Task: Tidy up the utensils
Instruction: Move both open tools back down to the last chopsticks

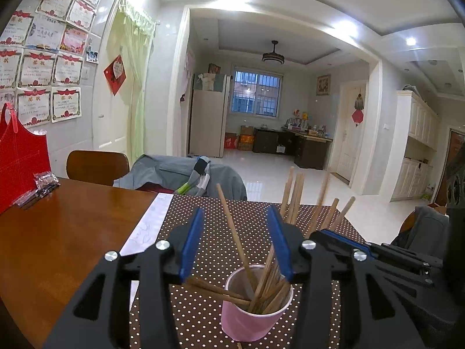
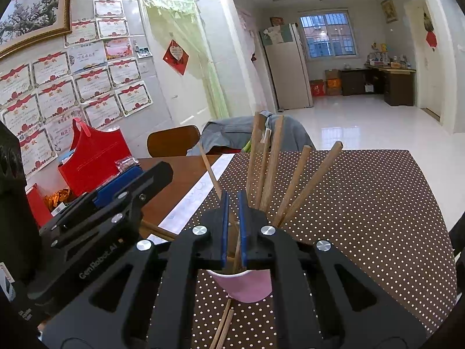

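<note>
Both tools share one build. The left gripper [image 1: 235,242] has matte black linkage arms with long slotted cut-outs behind the fingers, and round silver screw heads sit at the pivots just back from them. Each finger carries a flat blue pad [image 1: 191,244] on its inner face. The right gripper [image 2: 233,226] matches it — black arms, silver screws, narrow blue pads [image 2: 224,226]. White lettering runs along one black arm of the left gripper, seen from the right wrist.
</note>
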Available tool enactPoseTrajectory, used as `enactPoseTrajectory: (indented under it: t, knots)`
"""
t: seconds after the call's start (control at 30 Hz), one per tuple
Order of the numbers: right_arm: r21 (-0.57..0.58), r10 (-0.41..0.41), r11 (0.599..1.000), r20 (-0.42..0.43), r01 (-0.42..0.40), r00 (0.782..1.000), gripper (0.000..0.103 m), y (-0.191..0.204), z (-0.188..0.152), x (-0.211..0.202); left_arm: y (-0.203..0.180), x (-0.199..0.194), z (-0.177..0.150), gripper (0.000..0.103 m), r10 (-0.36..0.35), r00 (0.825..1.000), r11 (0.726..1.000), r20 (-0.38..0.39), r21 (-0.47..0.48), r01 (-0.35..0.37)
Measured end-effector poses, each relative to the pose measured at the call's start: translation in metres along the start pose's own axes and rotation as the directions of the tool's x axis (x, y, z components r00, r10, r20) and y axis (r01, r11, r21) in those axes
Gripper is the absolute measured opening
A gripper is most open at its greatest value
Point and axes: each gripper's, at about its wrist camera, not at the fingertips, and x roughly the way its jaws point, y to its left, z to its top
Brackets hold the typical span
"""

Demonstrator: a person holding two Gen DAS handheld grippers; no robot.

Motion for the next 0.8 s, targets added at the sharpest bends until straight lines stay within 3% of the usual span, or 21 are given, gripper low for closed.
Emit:
enactPoseTrajectory:
  t: [0.8]
  knots:
    - [0.005,-0.01,1.0,0.028,0.009,1.0,0.008,-0.001,0.0,-0.01,0.001,-0.007,0.004,0.046,0.016,1.0,1.0,0.014,0.014,-0.016]
